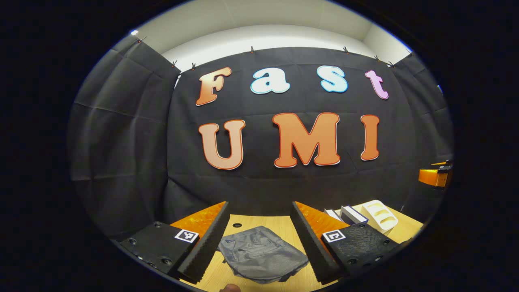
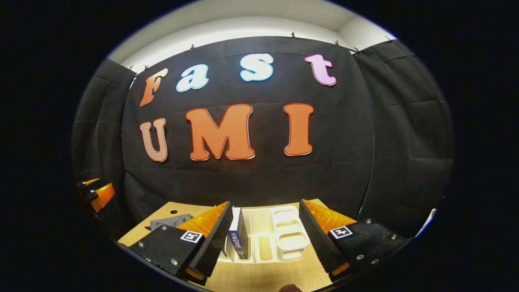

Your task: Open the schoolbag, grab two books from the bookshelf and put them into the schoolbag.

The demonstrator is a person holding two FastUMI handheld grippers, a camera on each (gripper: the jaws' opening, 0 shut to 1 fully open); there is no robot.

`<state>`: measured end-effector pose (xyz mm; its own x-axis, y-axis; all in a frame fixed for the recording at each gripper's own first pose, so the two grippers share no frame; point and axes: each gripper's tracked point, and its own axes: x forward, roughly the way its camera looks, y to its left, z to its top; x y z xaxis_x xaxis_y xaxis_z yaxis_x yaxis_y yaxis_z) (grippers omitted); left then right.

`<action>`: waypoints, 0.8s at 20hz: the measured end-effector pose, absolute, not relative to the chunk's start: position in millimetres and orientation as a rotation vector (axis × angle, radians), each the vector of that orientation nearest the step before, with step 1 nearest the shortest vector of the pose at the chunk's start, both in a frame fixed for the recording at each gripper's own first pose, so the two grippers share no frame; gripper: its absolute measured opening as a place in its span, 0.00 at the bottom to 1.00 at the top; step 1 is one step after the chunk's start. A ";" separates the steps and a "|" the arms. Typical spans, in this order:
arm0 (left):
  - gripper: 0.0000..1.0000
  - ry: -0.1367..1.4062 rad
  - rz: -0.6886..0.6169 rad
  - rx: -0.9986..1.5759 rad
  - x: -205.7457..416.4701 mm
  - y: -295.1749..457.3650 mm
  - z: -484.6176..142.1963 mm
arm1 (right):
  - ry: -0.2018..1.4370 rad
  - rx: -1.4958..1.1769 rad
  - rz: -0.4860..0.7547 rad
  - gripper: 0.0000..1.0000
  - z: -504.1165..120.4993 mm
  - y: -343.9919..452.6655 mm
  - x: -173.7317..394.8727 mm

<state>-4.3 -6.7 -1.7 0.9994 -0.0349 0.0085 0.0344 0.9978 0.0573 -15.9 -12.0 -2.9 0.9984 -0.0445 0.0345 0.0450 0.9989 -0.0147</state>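
Nothing done yet: schoolbag flat on counter, apparently unopened; books standing in bookshelf. Left hand-held gripper and right hand-held gripper spread wide, empty.

Both the left tongs and the right tongs hang level, fingers spread wide, gripping nothing.
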 end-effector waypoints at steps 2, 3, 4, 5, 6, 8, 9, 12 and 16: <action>0.96 -0.002 -0.025 0.083 -0.4 -2.2 -6.3 | -0.034 -0.029 -0.052 1.00 -4.3 -14.3 -16.1; 0.96 0.005 -0.020 0.108 2.7 0.3 -11.2 | -0.026 -0.032 -0.055 1.00 -7.1 -16.0 -15.6; 0.95 0.015 -0.021 0.141 6.0 1.2 -17.2 | -0.016 -0.031 -0.058 0.98 -11.0 -16.3 -14.9; 0.95 0.026 -0.027 0.171 8.1 0.4 -23.6 | -0.007 -0.027 -0.059 0.98 -14.5 -16.4 -14.4; 0.96 0.037 -0.039 0.194 10.3 -1.1 -30.7 | 0.002 -0.022 -0.061 0.98 -16.4 -16.8 -13.7; 0.97 0.084 -0.053 0.247 15.6 -1.8 -58.4 | 0.017 -0.023 -0.070 0.97 -22.5 -19.8 -13.4; 0.97 0.102 -0.060 0.280 17.1 -3.4 -70.5 | 0.022 -0.028 -0.078 0.98 -25.0 -22.0 -13.8; 0.97 0.150 -0.074 0.359 20.8 -7.6 -108.6 | 0.033 -0.044 -0.102 0.98 -28.4 -29.7 -13.8; 0.97 0.240 -0.111 0.460 24.6 -15.3 -174.2 | 0.062 -0.056 -0.150 0.98 -41.5 -47.0 -17.0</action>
<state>24.6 -15.3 -174.2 0.9657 -0.0521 -0.2543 0.1601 0.8905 0.4259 -17.0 -47.0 -41.5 0.9869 -0.1510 -0.0576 0.1475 0.9872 -0.0603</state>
